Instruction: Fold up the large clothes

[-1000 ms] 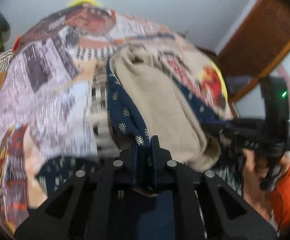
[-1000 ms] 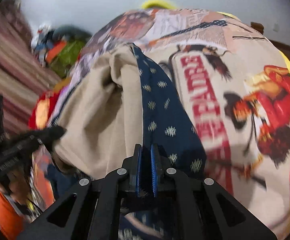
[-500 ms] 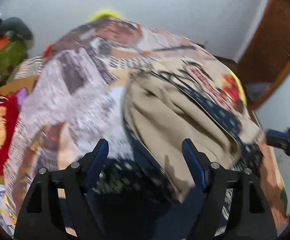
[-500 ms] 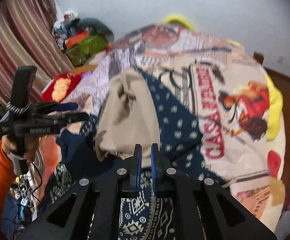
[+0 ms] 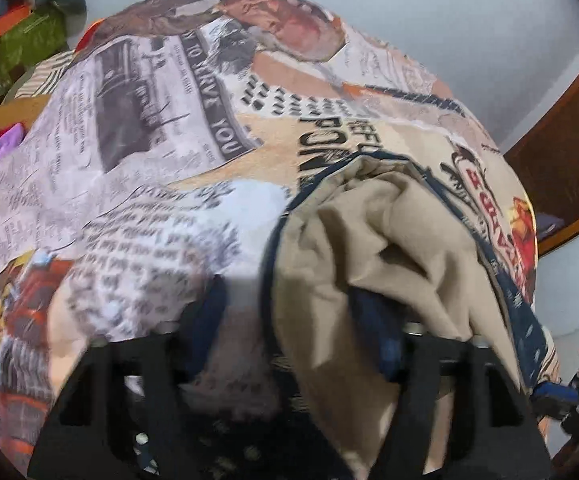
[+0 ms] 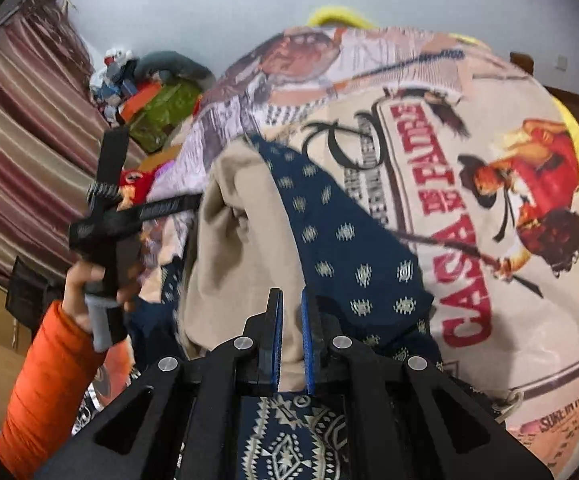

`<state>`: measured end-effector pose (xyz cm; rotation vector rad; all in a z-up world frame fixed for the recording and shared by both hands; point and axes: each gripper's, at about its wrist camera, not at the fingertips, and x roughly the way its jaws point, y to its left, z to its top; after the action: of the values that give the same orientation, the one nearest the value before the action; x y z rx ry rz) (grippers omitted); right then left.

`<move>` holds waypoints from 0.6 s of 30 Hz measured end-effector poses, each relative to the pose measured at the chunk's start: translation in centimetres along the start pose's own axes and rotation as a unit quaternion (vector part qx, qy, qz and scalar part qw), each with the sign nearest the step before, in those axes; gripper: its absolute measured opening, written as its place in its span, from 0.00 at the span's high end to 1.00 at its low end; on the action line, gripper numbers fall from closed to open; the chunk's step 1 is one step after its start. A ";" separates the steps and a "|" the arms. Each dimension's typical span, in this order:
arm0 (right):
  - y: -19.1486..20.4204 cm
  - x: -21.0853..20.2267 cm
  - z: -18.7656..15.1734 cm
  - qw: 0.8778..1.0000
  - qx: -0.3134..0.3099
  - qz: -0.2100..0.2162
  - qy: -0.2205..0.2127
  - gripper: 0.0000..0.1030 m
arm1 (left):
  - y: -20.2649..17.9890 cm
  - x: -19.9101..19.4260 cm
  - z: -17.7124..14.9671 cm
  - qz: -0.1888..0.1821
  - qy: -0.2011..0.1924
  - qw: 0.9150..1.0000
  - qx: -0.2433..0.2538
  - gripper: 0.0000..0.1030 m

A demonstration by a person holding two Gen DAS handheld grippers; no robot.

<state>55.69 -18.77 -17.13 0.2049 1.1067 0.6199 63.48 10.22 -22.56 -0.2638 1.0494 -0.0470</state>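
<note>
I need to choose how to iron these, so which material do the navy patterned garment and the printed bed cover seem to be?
The navy patterned garment looks like thin woven cloth, perhaps cotton, matte, with a plain beige inner side; it drapes in soft folds. The printed bed cover looks like smooth, matte printed fabric lying flat; the fibre cannot be told.
</note>
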 end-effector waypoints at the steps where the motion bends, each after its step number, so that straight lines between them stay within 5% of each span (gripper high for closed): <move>1: -0.1 0.2 -0.1 1.000 -0.003 -0.004 0.002 0.95 | -0.6 0.0 0.0 -0.006 -0.004 1.000 0.007 0.74; 2: -0.1 0.3 -0.1 1.000 -0.006 -0.009 0.001 0.95 | -1.0 -0.1 0.1 -0.006 -0.001 1.000 0.016 0.95; 6: -0.4 -0.4 -0.3 1.000 0.000 -0.011 -0.003 0.95 | -3.9 -3.3 -0.7 0.019 -0.025 0.996 0.083 0.95; 11: 0.5 -2.9 -1.0 1.000 -0.001 -0.015 -0.015 0.95 | -6.8 -11.9 -3.0 -0.003 -0.068 0.983 0.169 0.95; 18: 4.6 -8.6 -3.6 0.999 -0.032 -0.017 -0.039 0.95 | -10.9 -22.0 -10.7 -0.009 -0.077 0.961 0.266 0.95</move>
<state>48.27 -20.39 -10.06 0.1545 1.0115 0.6115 44.20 1.17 -6.25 0.2091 0.8438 -0.3148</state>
